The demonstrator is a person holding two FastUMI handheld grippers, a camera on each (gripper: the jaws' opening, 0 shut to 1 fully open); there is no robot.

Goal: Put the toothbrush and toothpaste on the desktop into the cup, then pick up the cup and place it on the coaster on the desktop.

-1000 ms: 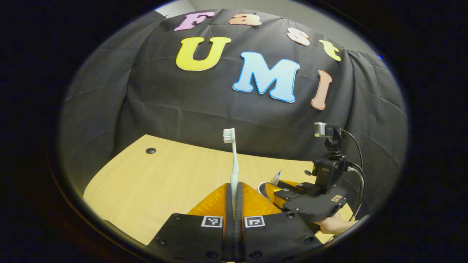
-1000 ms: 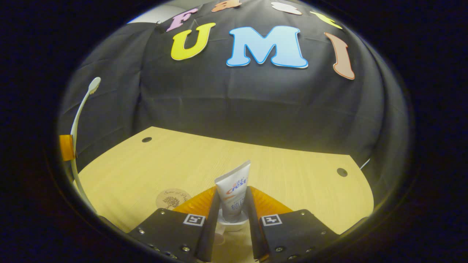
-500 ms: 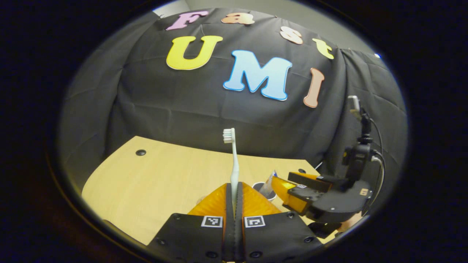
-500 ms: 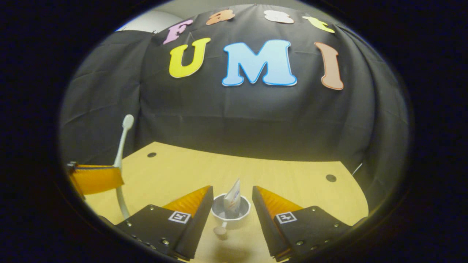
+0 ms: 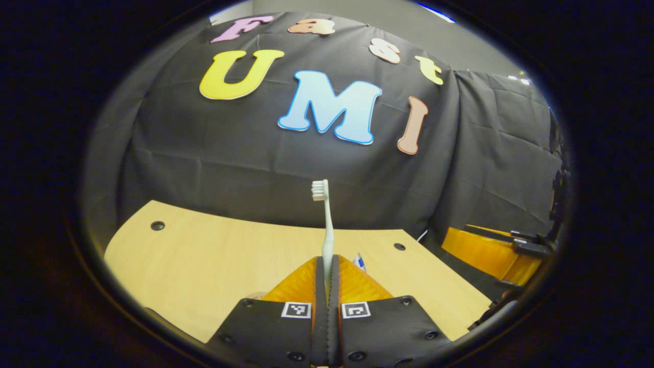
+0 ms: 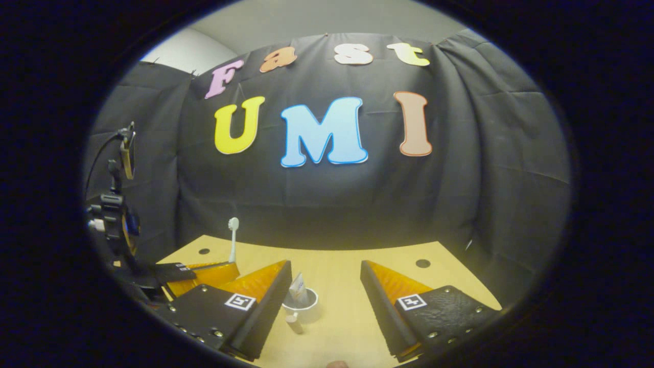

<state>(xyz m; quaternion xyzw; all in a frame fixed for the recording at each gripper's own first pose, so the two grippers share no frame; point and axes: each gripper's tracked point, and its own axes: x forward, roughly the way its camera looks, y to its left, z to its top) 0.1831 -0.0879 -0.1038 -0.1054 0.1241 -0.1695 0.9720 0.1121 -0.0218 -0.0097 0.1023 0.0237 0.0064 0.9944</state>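
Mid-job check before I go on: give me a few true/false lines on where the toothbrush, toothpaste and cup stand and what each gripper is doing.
1. The left gripper is shut on the toothbrush. True.
2. The toothbrush is lying flat on the desk. False: it is held upright, bristles up, above the desk.
3. The toothpaste stands in the cup. True.
4. The right gripper is clamped on the toothpaste. False: its jaws are wide open, with the cup seen between them and nothing held.
5. The toothbrush is already in the cup. False: the left gripper holds it.
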